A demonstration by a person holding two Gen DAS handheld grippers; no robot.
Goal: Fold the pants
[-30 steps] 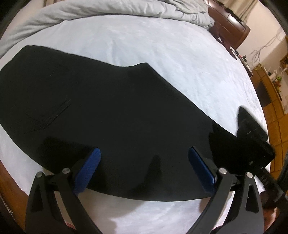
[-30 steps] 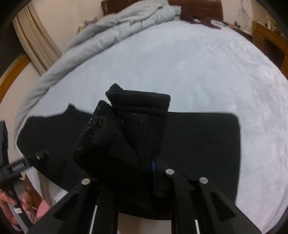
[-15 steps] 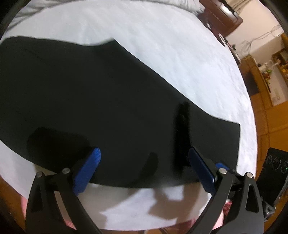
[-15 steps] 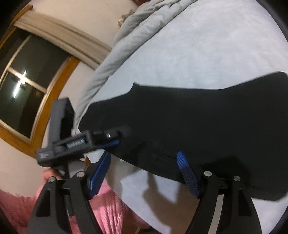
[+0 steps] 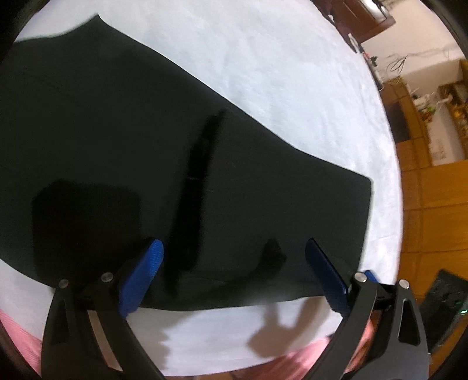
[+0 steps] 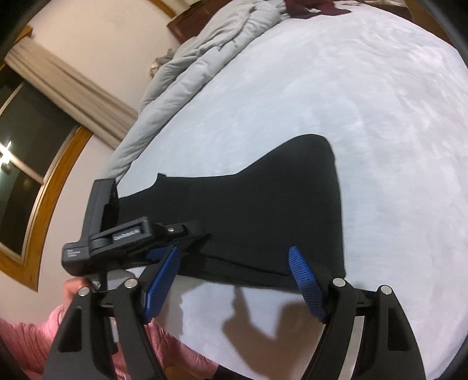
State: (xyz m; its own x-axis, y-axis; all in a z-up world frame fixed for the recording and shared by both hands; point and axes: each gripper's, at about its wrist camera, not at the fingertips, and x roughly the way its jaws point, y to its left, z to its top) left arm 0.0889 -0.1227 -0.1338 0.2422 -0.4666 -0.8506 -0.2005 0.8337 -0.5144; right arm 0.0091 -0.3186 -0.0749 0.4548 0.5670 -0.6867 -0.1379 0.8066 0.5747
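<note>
Black pants (image 5: 117, 146) lie flat, folded lengthwise, on the white bed sheet (image 5: 278, 73), near its front edge. In the right wrist view the pants (image 6: 263, 213) end in a straight hem on the right. My left gripper (image 5: 234, 251) is open and empty, just above the pants' near edge. My right gripper (image 6: 234, 257) is open and empty, above the near edge of the pants. The left gripper's body (image 6: 122, 233) shows at the left of the right wrist view, over the pants.
A rumpled grey duvet (image 6: 199, 64) lies along the far side of the bed. A window with a wooden frame (image 6: 32, 163) and curtain is on the left. Wooden floor (image 5: 433, 198) and furniture (image 5: 365, 14) lie beyond the bed's right side. My pink sleeve (image 6: 87, 336) is near the bed edge.
One second ago my right gripper was shut on a bunched pant leg. It has let go and opened, and the pants now lie flat. Both grippers have drawn back toward the near edge.
</note>
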